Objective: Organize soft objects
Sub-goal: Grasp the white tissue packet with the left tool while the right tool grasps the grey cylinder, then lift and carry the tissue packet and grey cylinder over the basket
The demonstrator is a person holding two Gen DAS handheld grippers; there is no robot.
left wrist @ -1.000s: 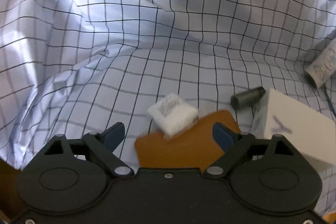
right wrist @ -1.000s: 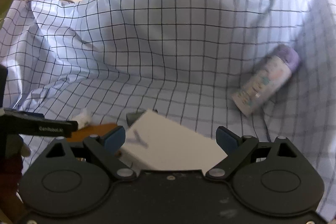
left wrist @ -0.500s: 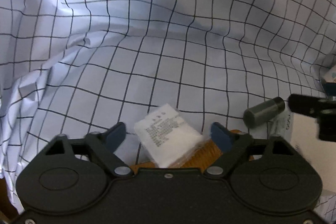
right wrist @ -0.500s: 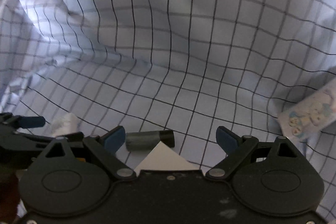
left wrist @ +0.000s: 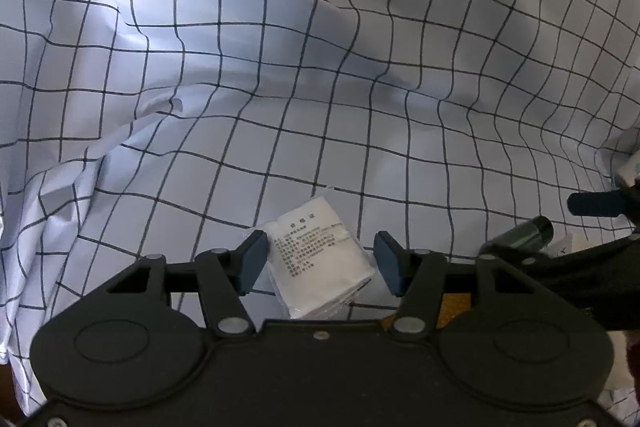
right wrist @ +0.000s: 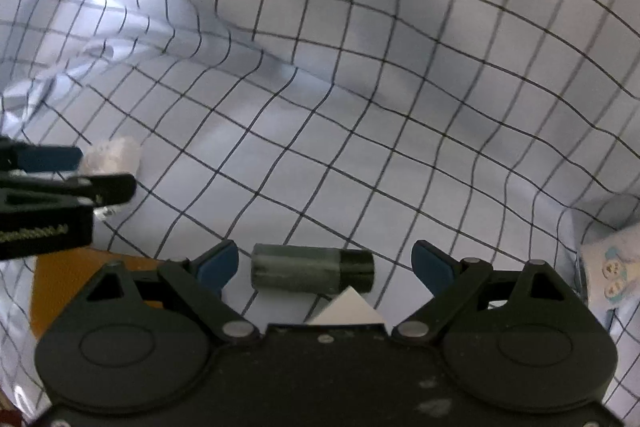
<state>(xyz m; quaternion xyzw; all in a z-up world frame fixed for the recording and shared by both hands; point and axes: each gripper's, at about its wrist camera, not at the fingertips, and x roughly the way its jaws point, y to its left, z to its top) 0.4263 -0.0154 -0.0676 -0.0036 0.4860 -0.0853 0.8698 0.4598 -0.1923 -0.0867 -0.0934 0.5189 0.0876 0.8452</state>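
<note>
Checked cloth [left wrist: 320, 131] drapes up on all sides like a shallow basin. Inside it: white sealed packet [left wrist: 320, 259], grey cylinder [right wrist: 312, 269], white block corner [right wrist: 346, 309], orange board [right wrist: 60, 279], printed bottle [right wrist: 612, 267] at 3 o'clock.

Left hand-held gripper [left wrist: 318, 265]: jaws closing around the packet at 6 o'clock, pads not yet touching.

Right hand-held gripper [right wrist: 324, 267]: jaws wide apart, the cylinder lying between them, untouched.

Open cloth toward 12 o'clock; folds rise at 10 o'clock.
</note>
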